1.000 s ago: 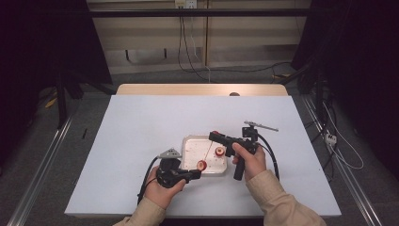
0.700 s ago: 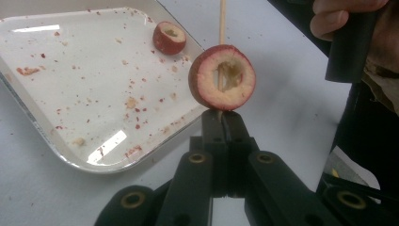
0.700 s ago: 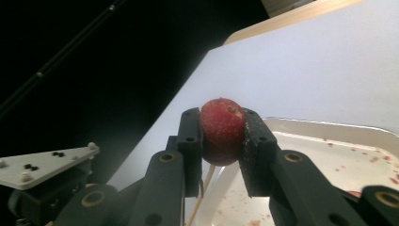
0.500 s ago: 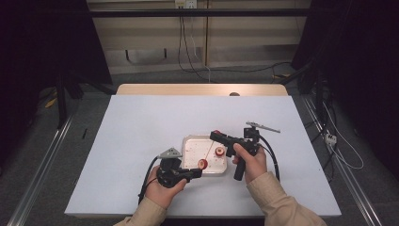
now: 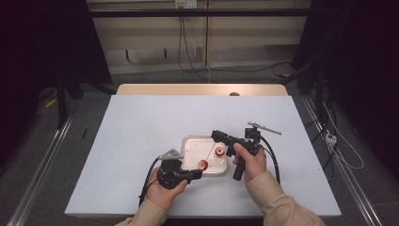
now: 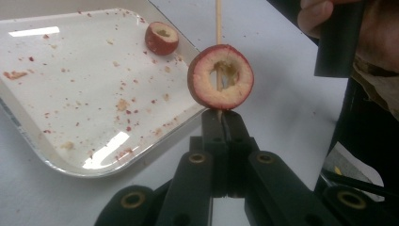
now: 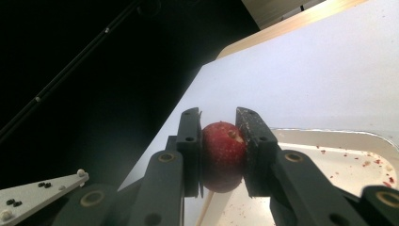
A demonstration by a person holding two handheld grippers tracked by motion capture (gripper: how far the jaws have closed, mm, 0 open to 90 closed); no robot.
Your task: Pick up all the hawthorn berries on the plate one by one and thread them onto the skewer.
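Nothing moved; tray beneath skewered fruit

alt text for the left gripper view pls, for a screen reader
The left claw is shut on the lower end of a thin wooden skewer threaded through a cored red fruit slice. Behind it, on a crumb-speckled white tray, sits a second fruit piece; a hand holding a black handle fills the upper right.

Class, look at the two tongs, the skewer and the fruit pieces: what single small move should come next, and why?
Probably the right tongs should slide their red fruit piece down the skewer toward the cored piece already on it. The left tongs are shut on the skewer's end, and the stick seems to emerge beneath the gripped fruit. A third piece waits on the tray.
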